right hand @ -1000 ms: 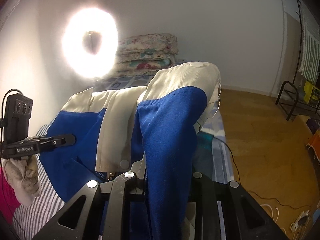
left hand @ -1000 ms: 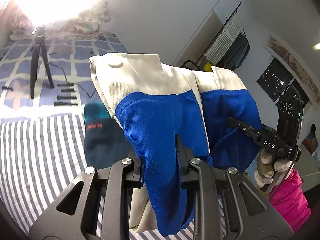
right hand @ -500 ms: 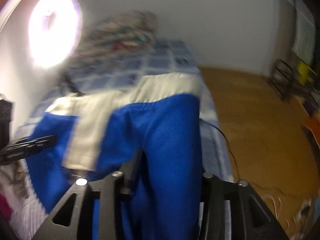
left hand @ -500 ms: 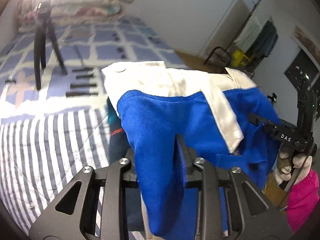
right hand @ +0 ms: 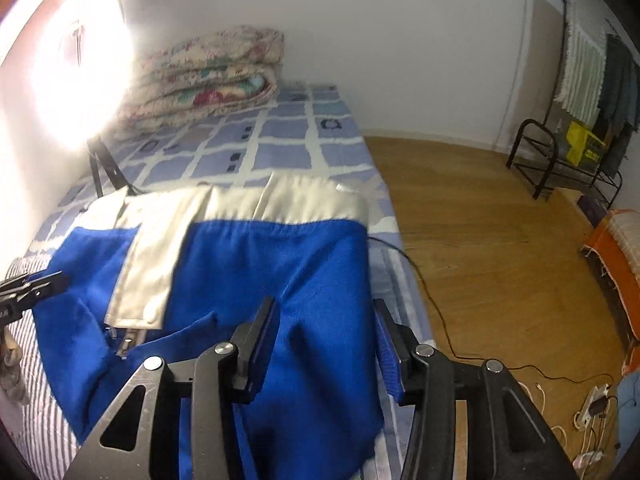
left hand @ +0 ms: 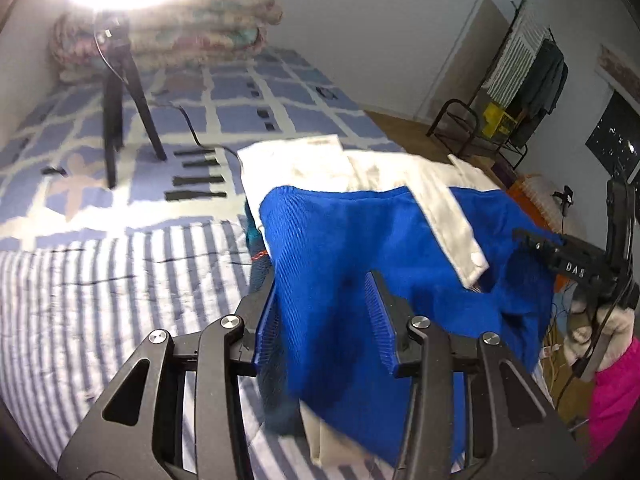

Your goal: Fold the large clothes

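Both of your grippers had their fingers spread apart, with the blue-and-cream garment [left hand: 360, 240] draped loosely through each gap rather than pinched. In the left wrist view the left gripper [left hand: 326, 320] straddled blue cloth, and the right gripper [right hand: 326, 340] did the same in its own view. The garment lay over the striped end of the bed [left hand: 100, 300], its cream band [right hand: 288, 204] toward the folded quilts [right hand: 208, 76], and one blue edge reached close to the bed's side next to the wooden floor [right hand: 500, 240].

Your main risk was that unclamped cloth would slide: with nothing gripping it, the heavier near portion hanging at the fingers could drag the layers out of line, or pull the edge off toward the floor. Withdrawing carelessly could also snag the fabric on the ribbed pads [left hand: 380, 320] and undo the fold. A dark teal item [left hand: 256, 248] underneath could make the garment bunch.
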`<state>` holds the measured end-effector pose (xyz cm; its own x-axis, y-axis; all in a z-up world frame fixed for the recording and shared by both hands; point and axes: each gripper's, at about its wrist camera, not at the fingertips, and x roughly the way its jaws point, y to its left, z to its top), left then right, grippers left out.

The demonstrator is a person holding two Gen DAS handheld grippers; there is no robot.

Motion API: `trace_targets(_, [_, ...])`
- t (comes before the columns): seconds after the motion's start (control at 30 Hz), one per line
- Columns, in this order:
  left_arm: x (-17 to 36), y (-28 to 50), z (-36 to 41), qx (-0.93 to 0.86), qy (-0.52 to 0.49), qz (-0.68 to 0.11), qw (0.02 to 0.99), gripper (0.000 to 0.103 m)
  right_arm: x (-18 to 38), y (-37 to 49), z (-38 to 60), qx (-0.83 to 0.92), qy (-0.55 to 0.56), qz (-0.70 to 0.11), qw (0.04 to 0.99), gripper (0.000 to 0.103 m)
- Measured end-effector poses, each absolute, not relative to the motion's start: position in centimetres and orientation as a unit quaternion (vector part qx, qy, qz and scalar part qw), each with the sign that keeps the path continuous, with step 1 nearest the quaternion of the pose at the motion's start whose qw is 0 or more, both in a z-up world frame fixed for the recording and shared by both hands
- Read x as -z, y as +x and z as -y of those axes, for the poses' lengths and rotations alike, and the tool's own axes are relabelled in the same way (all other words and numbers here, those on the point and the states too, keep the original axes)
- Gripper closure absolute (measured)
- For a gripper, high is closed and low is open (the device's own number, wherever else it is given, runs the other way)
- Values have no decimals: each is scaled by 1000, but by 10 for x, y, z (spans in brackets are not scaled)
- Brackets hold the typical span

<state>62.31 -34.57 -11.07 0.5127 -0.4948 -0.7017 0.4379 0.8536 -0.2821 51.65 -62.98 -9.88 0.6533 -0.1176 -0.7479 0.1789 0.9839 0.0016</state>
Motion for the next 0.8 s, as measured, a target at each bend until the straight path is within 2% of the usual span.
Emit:
trace_targets(0.23, [47, 555, 320, 286, -25, -371, 883, 59, 44, 464, 613, 71, 50, -372, 924, 56])
trace_targets(0.57, [-57, 411, 286, 317, -5, -302, 899, 59, -49, 349, 531, 34, 9, -317, 948, 55])
trace_targets(0.7, [-81, 354, 268, 318, 3, -280, 906, 59, -74, 295, 503, 39, 6, -296, 954, 54])
trace_targets(0.8, [-89, 318, 255, 321, 5, -273, 907, 59, -84, 257, 483, 35, 10, -281, 959, 49])
